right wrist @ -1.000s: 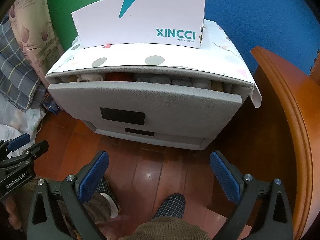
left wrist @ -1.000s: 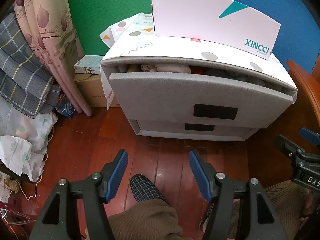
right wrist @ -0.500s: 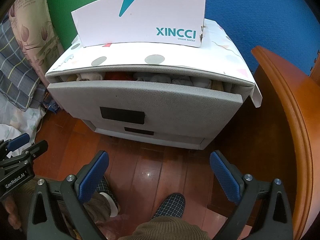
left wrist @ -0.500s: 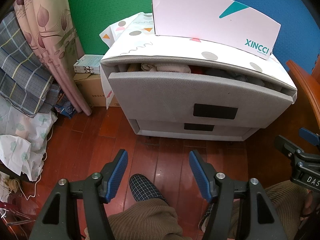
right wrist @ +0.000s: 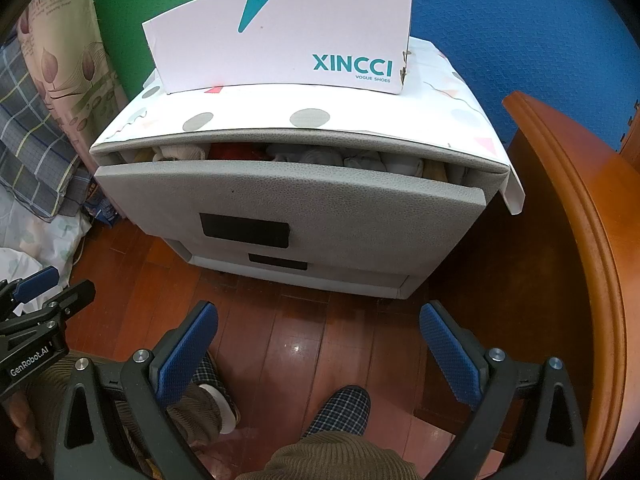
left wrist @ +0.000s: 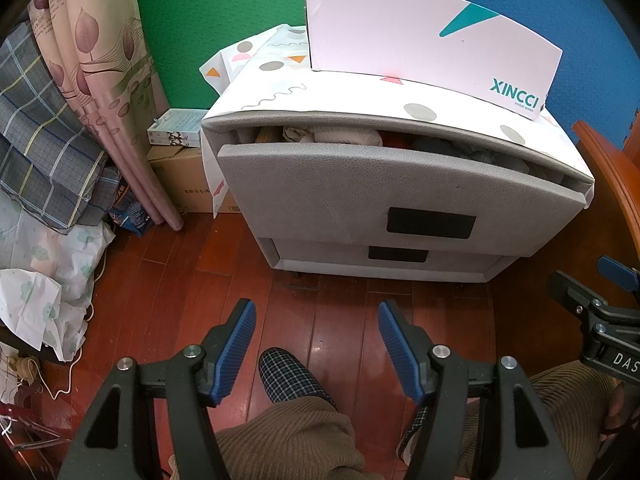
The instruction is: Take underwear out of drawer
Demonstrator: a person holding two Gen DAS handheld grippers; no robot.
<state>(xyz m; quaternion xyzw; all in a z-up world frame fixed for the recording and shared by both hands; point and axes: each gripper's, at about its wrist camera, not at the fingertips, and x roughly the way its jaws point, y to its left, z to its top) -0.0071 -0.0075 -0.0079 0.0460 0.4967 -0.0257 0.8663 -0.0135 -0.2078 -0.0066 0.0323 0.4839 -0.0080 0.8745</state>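
we see the grey, pebbly-textured upper drawer pulled partly out at 12 o'clock, and the underwear, soft crumpled cloth in cream, red and grey, lies packed in the gap under the curved top, though we cannot tell single pieces apart. our left gripper and right gripper hang over the glossy wooden floor, blue ribbed pads spread apart and empty. a smooth white cardboard shoebox stands on top.
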